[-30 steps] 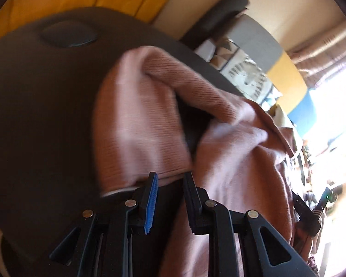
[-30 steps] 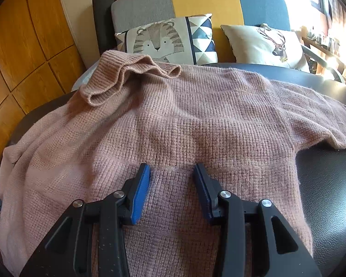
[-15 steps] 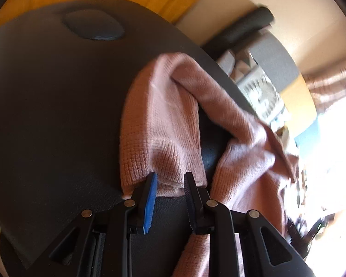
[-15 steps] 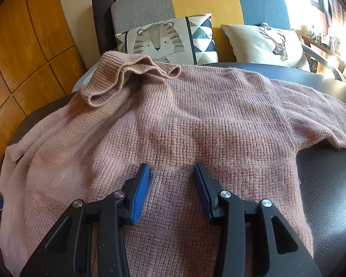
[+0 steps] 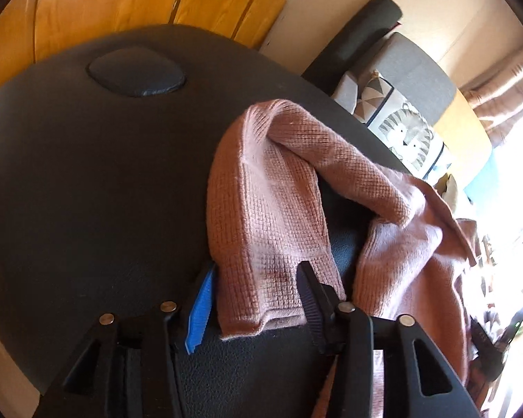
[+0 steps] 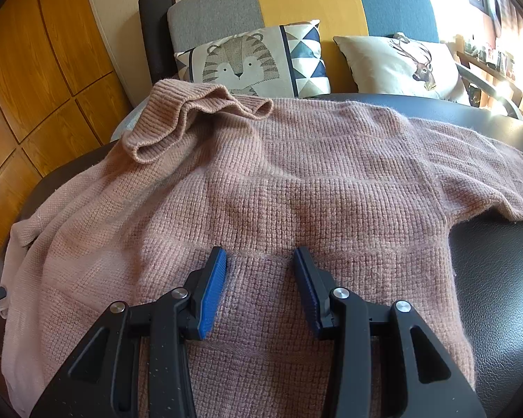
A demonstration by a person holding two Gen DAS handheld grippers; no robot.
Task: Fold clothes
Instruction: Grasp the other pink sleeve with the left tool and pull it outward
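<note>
Sweater (image 6: 296,188): soft, limp, stretchy knit; best pinched at cuff or hem. Left gripper (image 5: 258,299), jaws just opened, straddles the cuff (image 5: 261,289) loosely. Right gripper (image 6: 259,278) hovers half-open, empty.

Ahead of the blue-padded right gripper (image 6: 259,271), the dusty pink waffle-knit sweater (image 6: 296,174) covers a black table (image 6: 498,278); beyond sits a grey-yellow-blue sofa (image 6: 296,0) with tiger-print cushion (image 6: 251,57).

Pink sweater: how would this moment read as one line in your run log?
step: lay sleeve | left gripper: just opened, sleeve cuff loose between jaws | right gripper: open over pink sweater | surface: black table
</note>
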